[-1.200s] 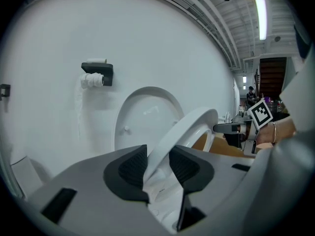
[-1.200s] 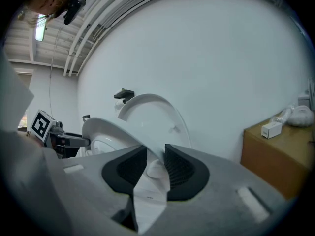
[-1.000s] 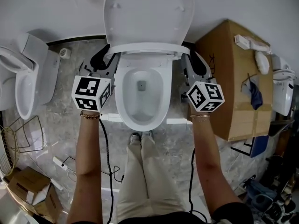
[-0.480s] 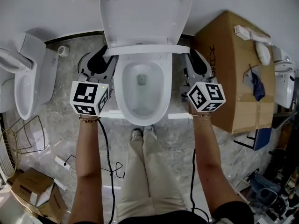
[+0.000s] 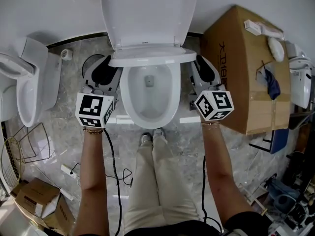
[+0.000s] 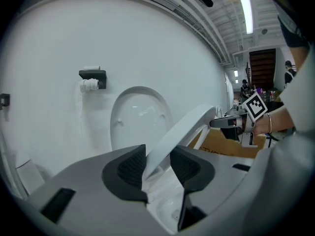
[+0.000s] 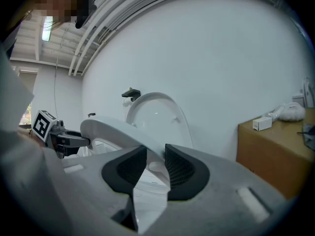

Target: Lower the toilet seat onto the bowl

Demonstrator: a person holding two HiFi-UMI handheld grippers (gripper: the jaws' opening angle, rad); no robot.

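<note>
A white toilet stands against the wall with its lid (image 5: 147,14) upright. Its seat (image 5: 152,57) hangs part-way down, tilted over the bowl (image 5: 129,100). My left gripper (image 5: 112,65) grips the seat's left rim, my right gripper (image 5: 195,63) its right rim. In the left gripper view the seat (image 6: 184,129) slants between the dark pads (image 6: 129,167), and the left gripper (image 6: 157,168) is shut on it. The right gripper view shows the right gripper (image 7: 155,166) shut on the seat (image 7: 115,132), with the lid (image 7: 157,112) behind.
A second toilet (image 5: 24,87) stands at the left, a large cardboard box (image 5: 246,73) at the right with small items on top. A wire basket (image 5: 19,149) and a small box (image 5: 34,200) lie at lower left. Cables cross the floor by the person's legs (image 5: 155,181).
Both grippers have drawn towards the person and slightly down, bringing the seat further away from the upright lid and lower over the bowl.
</note>
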